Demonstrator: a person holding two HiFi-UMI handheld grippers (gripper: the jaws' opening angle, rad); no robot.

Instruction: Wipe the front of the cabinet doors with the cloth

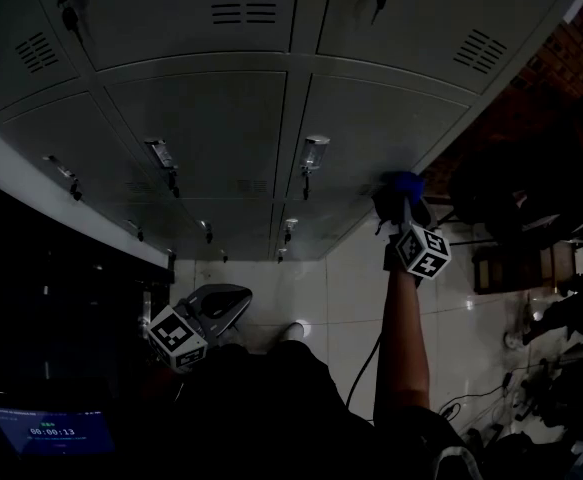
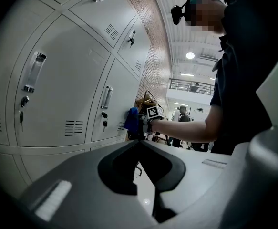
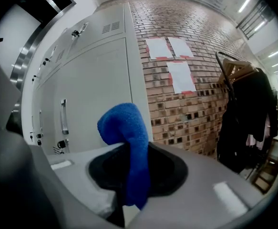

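Observation:
Grey metal cabinet doors (image 1: 371,138) with handles and key locks fill the upper head view. My right gripper (image 1: 397,196) is raised and shut on a blue cloth (image 1: 403,181), which is at the lower right edge of one door; whether it touches is unclear. In the right gripper view the cloth (image 3: 129,142) sticks up between the jaws, folded over at the top, with a door (image 3: 96,94) just behind it. The left gripper view shows that cloth (image 2: 131,118) against a door (image 2: 115,104). My left gripper (image 1: 236,296) hangs low, shut and empty, away from the cabinet (image 2: 141,142).
A brick wall (image 3: 186,104) with pinned papers adjoins the cabinet on the right. A rack of dark coats (image 3: 248,113) stands beyond it. Below are white floor tiles (image 1: 351,288), a cable and clutter (image 1: 531,258) at the right. A small screen (image 1: 51,431) glows bottom left.

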